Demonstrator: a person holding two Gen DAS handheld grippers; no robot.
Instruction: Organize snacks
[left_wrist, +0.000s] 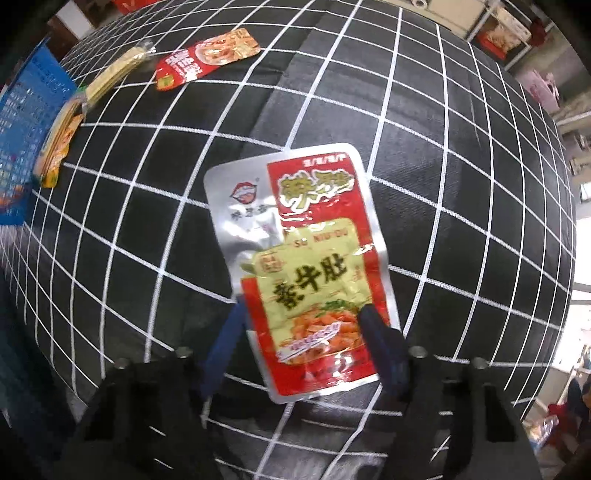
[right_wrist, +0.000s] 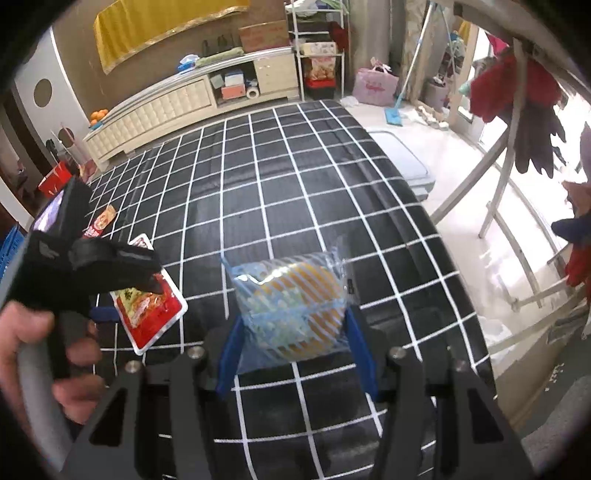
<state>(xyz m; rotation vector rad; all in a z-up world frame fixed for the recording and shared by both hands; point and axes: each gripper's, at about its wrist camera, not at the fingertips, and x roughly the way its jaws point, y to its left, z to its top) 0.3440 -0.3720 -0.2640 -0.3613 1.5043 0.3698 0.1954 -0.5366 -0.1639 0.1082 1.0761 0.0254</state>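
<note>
A black cloth with a white grid (right_wrist: 295, 192) covers the tabletop and fills most of both views. At the left edge of the left wrist view a blue crate (left_wrist: 26, 122) stands beside the cloth.

The largest snack in the left wrist view is a red and silver spicy snack packet (left_wrist: 299, 266), lying flat on the cloth at the centre of the frame. The left tongs (left_wrist: 301, 314) point down over its lower end, their blue fingers (left_wrist: 229, 332) at either side edge of the packet; I cannot tell whether they press on it. In the right wrist view these tongs show at the left, held by a hand (right_wrist: 33, 354).

At the lower centre of the right wrist view, the right tongs (right_wrist: 291, 332) pinch a clear blue-striped bag with an orange snack inside (right_wrist: 291, 306), holding it above the cloth.

In the upper left of the left wrist view lie a second red packet (left_wrist: 207, 55), a pale yellow packet (left_wrist: 114, 74) and an orange packet (left_wrist: 61, 144), in a row near the crate.
</note>
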